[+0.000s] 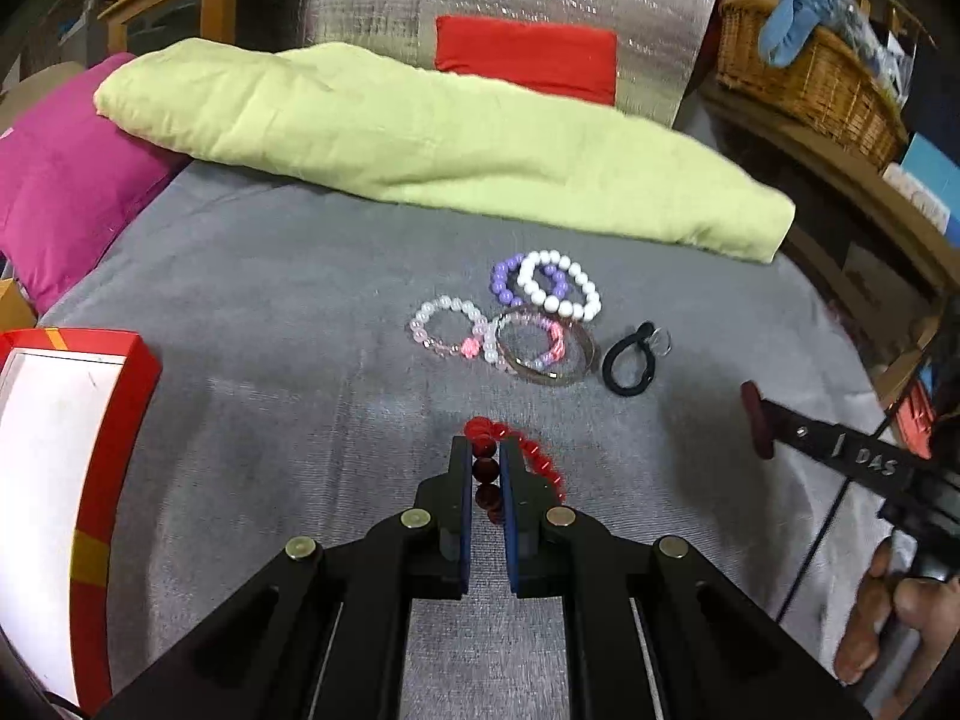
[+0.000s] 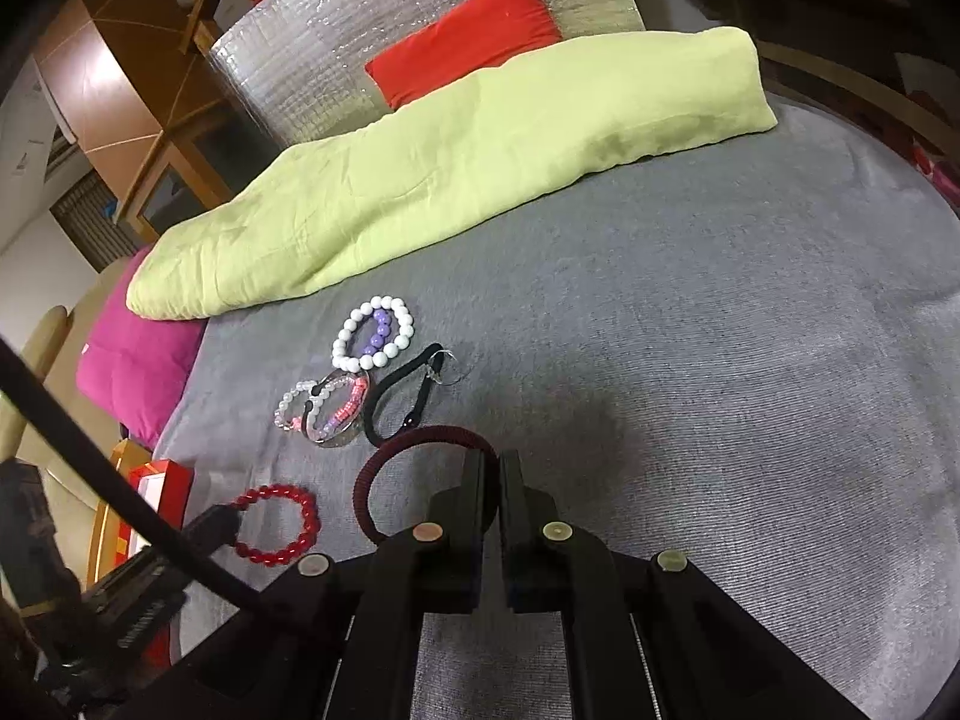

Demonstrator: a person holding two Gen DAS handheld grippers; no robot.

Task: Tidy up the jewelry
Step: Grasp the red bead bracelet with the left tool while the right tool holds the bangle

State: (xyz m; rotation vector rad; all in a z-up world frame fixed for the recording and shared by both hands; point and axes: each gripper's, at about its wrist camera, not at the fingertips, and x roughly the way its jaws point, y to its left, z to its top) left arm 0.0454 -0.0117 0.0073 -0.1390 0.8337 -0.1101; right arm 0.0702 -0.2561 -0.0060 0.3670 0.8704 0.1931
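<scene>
My left gripper is shut on a red bead bracelet low over the grey bed cover; the bracelet also shows in the right wrist view. My right gripper is shut on a dark maroon hair band; it shows in the left wrist view. Beyond lie a white bead bracelet over a purple one, a pale pink bead bracelet, a clear bangle and a black loop with a ring.
An open red box with a white inside sits at the left edge. A light green folded blanket lies across the back, a magenta pillow at the left, a wicker basket at the far right.
</scene>
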